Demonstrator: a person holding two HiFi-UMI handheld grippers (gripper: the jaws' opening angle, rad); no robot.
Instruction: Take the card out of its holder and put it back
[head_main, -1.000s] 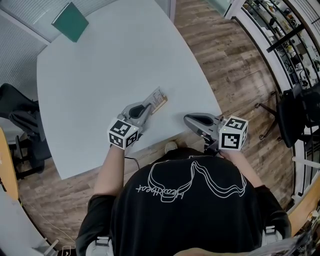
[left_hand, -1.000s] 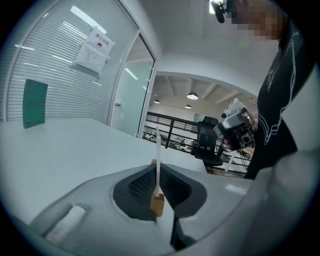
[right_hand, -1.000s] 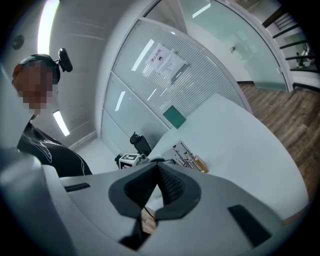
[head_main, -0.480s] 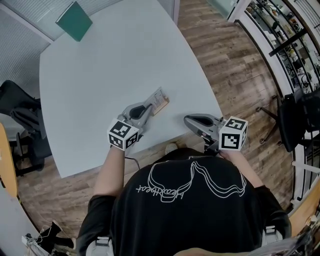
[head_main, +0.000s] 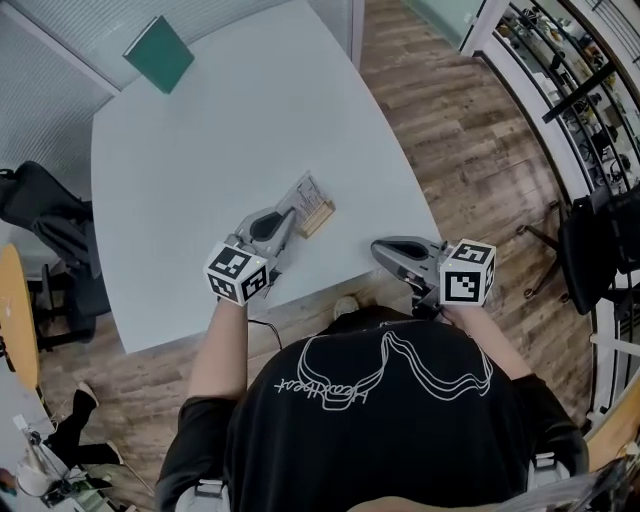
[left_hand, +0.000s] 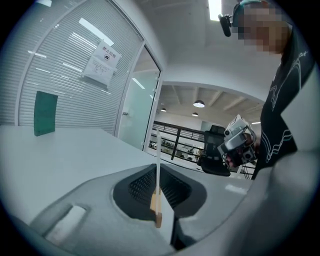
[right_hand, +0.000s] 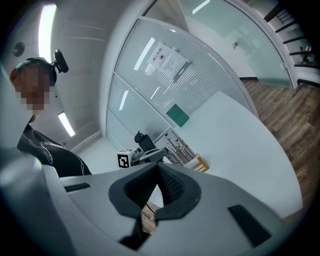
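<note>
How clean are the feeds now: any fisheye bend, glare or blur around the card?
Head view: sharp, evenly lit, floorboards bow at the edges. Left gripper view: strong fisheye, dark corners; the thin white card appears edge-on, crisp. Right gripper view: ceiling strip light glares upper left.

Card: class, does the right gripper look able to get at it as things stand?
Probably yes. Only bare table lies between the right gripper and the card, which stands in its holder. The left gripper grips it from the other side.

Head view looks steeply down; 2 gripper views skim the same table (head_main: 220, 120).
</note>
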